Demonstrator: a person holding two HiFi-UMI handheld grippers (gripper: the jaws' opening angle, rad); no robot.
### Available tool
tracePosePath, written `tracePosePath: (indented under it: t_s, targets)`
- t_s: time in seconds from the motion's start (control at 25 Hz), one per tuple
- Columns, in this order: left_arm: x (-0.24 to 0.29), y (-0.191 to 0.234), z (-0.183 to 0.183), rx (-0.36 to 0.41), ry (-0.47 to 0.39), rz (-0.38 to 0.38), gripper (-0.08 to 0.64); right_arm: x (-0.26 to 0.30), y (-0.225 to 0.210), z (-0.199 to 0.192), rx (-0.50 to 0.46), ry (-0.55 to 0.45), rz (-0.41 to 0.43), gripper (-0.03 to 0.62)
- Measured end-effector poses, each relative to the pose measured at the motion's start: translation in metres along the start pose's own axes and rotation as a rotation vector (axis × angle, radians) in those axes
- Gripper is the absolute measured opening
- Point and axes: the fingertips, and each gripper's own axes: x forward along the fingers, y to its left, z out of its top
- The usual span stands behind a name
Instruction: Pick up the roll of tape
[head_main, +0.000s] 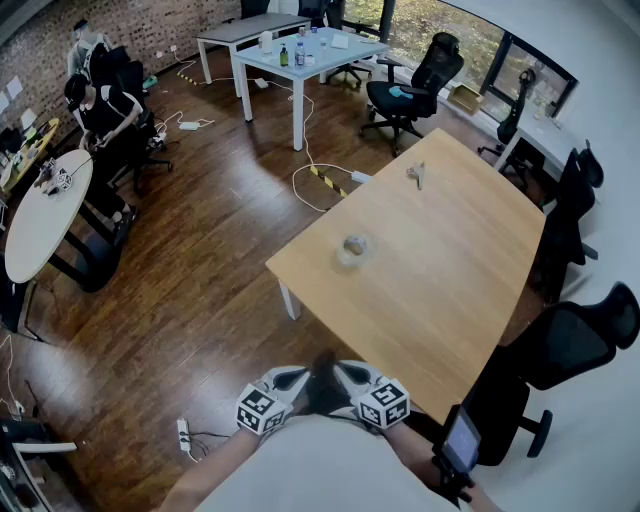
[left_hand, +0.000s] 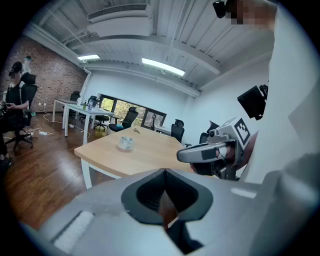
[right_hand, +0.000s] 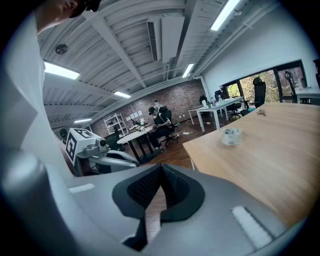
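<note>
The roll of tape (head_main: 353, 247) is a clear, low ring lying on the light wooden table (head_main: 450, 270), near its left corner. It shows far ahead in the left gripper view (left_hand: 125, 143) and in the right gripper view (right_hand: 231, 136). My left gripper (head_main: 296, 378) and right gripper (head_main: 346, 373) are held side by side close to my body, short of the table's near edge and well away from the tape. Both are shut with nothing between the jaws, the left gripper (left_hand: 164, 172) and the right gripper (right_hand: 161, 170) each showing jaws that meet at the tip.
A small bunch of keys (head_main: 416, 175) lies at the table's far side. Black office chairs (head_main: 565, 350) stand along its right edge. Beyond are a white table (head_main: 300, 55) with bottles, a seated person (head_main: 105, 115) at the far left, and a cable on the floor (head_main: 320, 180).
</note>
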Motion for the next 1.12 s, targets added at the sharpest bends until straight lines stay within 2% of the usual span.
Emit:
tracePosePath:
  t_s: [0.2,0.88,1.12]
  targets:
    - [0.029,0.034,0.026,0.025,0.004,-0.005,0.006,0.025,-0.04,0.027,-0.016,-0.017,-0.019,0.002]
    - [0.108,0.104,0.099,0.079,0.107,-0.064,0.006,0.07,-0.131,0.087,0.062,-0.044,-0.051,0.002]
    - [0.139,0.119,0.106,0.092,0.134,-0.105,0.006,0.085,-0.162,0.095,0.081,-0.063,-0.068,0.002]
